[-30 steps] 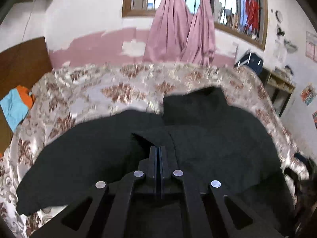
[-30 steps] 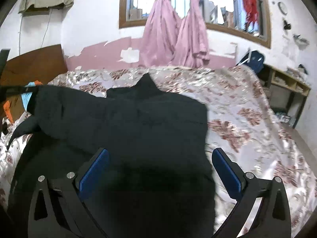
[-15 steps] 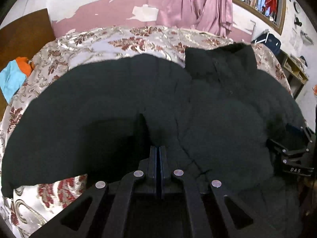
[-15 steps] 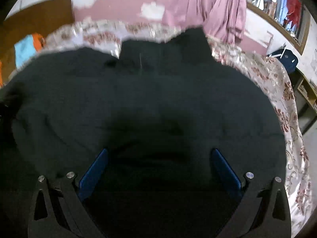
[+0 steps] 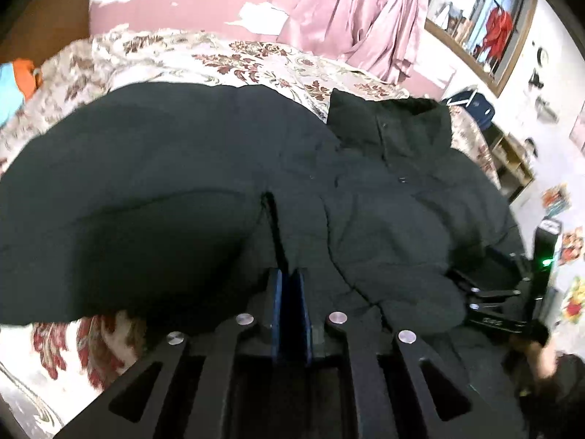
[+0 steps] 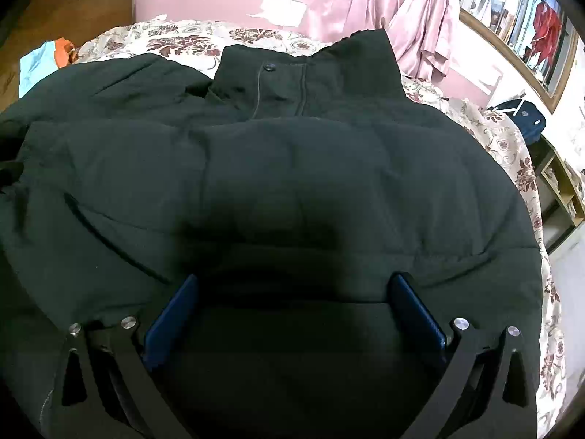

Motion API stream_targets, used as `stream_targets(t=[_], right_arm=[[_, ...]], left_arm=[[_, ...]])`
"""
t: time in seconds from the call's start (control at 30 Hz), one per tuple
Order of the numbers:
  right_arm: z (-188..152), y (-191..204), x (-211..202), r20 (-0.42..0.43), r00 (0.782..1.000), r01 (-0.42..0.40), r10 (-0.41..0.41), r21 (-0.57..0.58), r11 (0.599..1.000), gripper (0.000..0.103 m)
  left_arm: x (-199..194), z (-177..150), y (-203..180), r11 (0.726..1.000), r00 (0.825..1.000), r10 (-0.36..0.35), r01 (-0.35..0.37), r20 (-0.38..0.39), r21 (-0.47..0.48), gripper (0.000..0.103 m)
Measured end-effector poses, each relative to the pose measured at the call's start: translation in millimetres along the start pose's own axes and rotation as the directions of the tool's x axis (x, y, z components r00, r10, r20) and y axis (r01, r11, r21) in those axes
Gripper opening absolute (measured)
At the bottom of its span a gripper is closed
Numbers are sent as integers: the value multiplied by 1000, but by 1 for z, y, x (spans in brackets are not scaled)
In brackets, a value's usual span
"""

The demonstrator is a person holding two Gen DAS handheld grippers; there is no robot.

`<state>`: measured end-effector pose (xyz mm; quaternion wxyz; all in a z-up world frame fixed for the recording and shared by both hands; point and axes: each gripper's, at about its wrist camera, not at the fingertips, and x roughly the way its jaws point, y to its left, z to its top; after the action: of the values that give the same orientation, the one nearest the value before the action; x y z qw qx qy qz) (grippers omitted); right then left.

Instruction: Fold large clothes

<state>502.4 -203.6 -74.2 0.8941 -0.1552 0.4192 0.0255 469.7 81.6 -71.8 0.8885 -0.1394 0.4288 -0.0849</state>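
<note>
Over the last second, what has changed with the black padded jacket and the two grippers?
Both grippers came down close over the black padded jacket on the floral bedspread. The left gripper stays clamped on a jacket fold; the right gripper stays open, holding nothing.

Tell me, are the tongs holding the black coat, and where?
The left tongs are pinched shut on a fold of the black coat near its sleeve. The right tongs are wide open, holding nothing.
</note>
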Motion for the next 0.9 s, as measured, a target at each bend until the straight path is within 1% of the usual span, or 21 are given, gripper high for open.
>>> stream_targets(t=[0.03, 0.07, 0.1, 0.13, 0.17, 0.2, 0.23, 0.27, 0.3, 0.33, 0.4, 0.5, 0.57, 0.6, 0.67, 0.73, 0.77, 0.8, 0.87, 0.9], right_arm=[[0, 1, -1, 5, 1000, 3, -3, 0, 1000, 102], [-1, 1, -2, 11, 1000, 6, -6, -1, 1000, 102], [-2, 1, -3, 17, 1000, 10, -10, -1, 1000, 102], [-3, 1, -4, 20, 1000, 13, -13, -2, 1000, 102], [-3, 2, -5, 27, 999, 20, -20, -5, 1000, 102], [-4, 2, -7, 32, 999, 25, -25, -7, 1000, 102], [-5, 3, -8, 37, 999, 31, -31, -9, 999, 102], [-5, 3, -9, 41, 999, 37, -36, -12, 999, 102], [-6, 4, -10, 44, 998, 43, -42, -14, 999, 102], [-6, 4, -11, 47, 998, 48, -47, -15, 999, 102], [-7, 5, -13, 53, 997, 58, -57, -18, 998, 102], [-6, 4, -16, 42, 998, 58, -57, -13, 998, 102], [-2, 2, -25, 44, 998, 50, -51, 19, 999, 102], [0, 2, -31, 54, 998, 35, -37, 28, 999, 102], [8, 9, -48, 96, 995, -25, 22, 34, 999, 102], [16, 21, -57, 108, 992, -61, 58, 28, 998, 102], [24, 31, -62, 110, 989, -105, 102, 25, 994, 102], [27, 37, -64, 111, 986, -129, 125, 27, 991, 102], [40, 55, -66, 113, 974, -199, 194, 36, 979, 102], [45, 62, -64, 115, 970, -223, 216, 46, 974, 102]], left_arm=[[-3, -1, 2, 1000, 1000, -6, 6, -5, -11, 14], [-9, -3, 5, 1000, 1000, -16, 16, -1, -22, 17], [-14, -4, 6, 999, 1000, -22, 22, 3, -29, 24], [-21, -5, 9, 999, 999, -32, 33, 12, -38, 29], [-29, -7, 13, 998, 999, -44, 45, 23, -49, 43], [-34, -7, 16, 997, 998, -52, 54, 30, -60, 67], [-43, -9, 22, 994, 997, -67, 71, 50, -86, 78], [-54, -12, 29, 990, 995, -68, 77, 77, -122, 91], [-60, -14, 34, 987, 995, -50, 63, 91, -150, 96], [-70, -17, 45, 979, 993, -21, 44, 113, -200, 96], [-80, -23, 67, 957, 993, -12, 44, 113, -286, 96], [-93, -33, 101, 913, 994, 17, 30, 111, -407, 96], [-105, -43, 130, 861, 990, 83, -15, 111, -509, 96], [-111, -49, 144, 827, 987, 119, -40, 105, -560, 96], [-121, -55, 171, 772, 982, 162, -68, 93, -632, 97], [-127, -60, 193, 724, 977, 203, -103, 69, -682, 97], [-131, -63, 206, 689, 972, 226, -117, 58, -715, 97], [-133, -66, 216, 668, 971, 234, -120, 54, -735, 97], [-136, -72, 240, 602, 970, 241, -115, 43, -790, 97], [-136, -74, 249, 580, 970, 242, -114, 36, -806, 97]])
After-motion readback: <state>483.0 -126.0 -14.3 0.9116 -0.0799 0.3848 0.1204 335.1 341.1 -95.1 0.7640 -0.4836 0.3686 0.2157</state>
